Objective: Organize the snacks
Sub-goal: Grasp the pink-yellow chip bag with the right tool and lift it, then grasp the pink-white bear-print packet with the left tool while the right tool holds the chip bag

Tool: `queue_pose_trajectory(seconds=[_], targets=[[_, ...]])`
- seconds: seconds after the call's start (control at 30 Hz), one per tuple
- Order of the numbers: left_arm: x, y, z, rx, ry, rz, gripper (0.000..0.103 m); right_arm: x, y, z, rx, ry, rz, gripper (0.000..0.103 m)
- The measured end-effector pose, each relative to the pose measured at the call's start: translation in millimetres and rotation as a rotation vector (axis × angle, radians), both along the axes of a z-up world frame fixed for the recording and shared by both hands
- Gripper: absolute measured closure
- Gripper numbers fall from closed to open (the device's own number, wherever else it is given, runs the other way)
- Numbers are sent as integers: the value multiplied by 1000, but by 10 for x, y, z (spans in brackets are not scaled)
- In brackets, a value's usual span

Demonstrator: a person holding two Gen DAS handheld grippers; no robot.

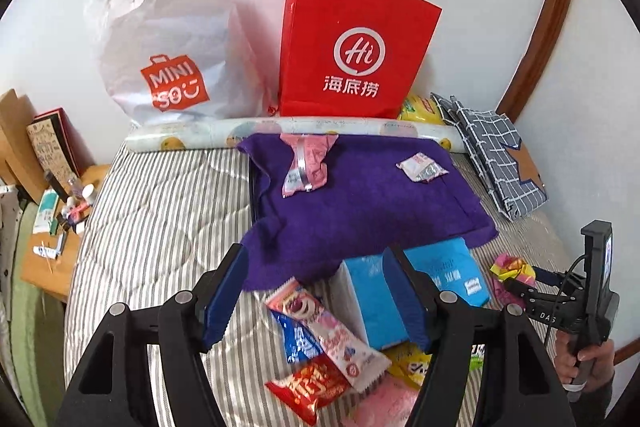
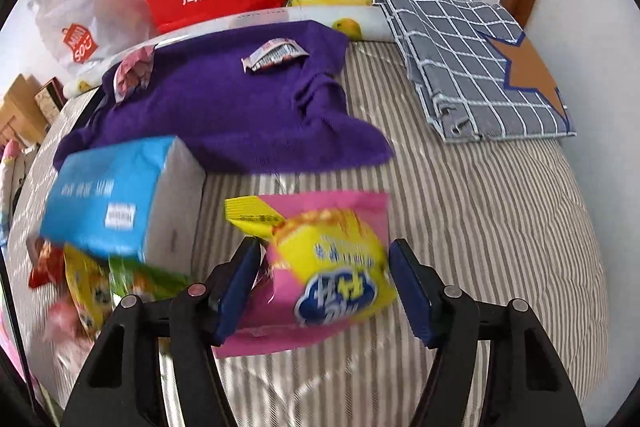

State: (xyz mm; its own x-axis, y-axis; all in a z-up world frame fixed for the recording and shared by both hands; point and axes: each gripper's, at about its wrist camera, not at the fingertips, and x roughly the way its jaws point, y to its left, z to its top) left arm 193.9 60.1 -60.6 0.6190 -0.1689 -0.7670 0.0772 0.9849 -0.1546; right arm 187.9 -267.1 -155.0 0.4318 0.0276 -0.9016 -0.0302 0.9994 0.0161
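Note:
My left gripper (image 1: 316,291) hangs open over a heap of snack packs on the striped bed: a pink strawberry pack (image 1: 332,331), a blue one (image 1: 298,341) and a red one (image 1: 308,387). Its right finger stands in front of a blue tissue pack (image 1: 368,303). My right gripper (image 2: 324,287) points down at a yellow and pink snack pack (image 2: 336,267), with both pads touching its sides. On the purple cloth (image 1: 360,203) lie a pink snack (image 1: 306,163) and a small wrapper (image 1: 422,167).
A red paper bag (image 1: 352,39) and a white plastic bag (image 1: 168,39) stand against the wall behind a rolled sheet (image 1: 280,133). A checked fabric bag (image 2: 472,67) lies at the right. A cluttered bedside table (image 1: 52,259) is left. A hand (image 1: 576,359) holds the right gripper.

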Motion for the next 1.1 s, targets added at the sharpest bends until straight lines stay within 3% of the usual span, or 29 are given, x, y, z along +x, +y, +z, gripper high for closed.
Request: queue_pose_trajectory(seconds=[0.2,0.33,0.43,0.67,0.9,0.97,1.07,1.1], targets=[[-125,100,-126,-8,32,30,34,-4,-49,-68,31,-13,8,33],[-214,209,-235,-5,53,60,35,-65,15,-74,-8,-43,33,40],[-234,250,-349,-29,83,67,35,-141,-14,-38,33,-59,24,41],[-112,181,-599,-93,143,67,35,-382,-75,167,83,-121,4,41],[141,84,-858,-112,209,72,37,-506,-107,174,96,-119,-2,41],[182,79,-944,-112,242,76,56,-525,-101,155,91,-113,1,41],[187,67,-1025,-148,267,43,74,-542,-67,151,71,-114,14,41],[169,65,-1019,-143,260,39,75,-549,-60,155,69,-115,17,41]])
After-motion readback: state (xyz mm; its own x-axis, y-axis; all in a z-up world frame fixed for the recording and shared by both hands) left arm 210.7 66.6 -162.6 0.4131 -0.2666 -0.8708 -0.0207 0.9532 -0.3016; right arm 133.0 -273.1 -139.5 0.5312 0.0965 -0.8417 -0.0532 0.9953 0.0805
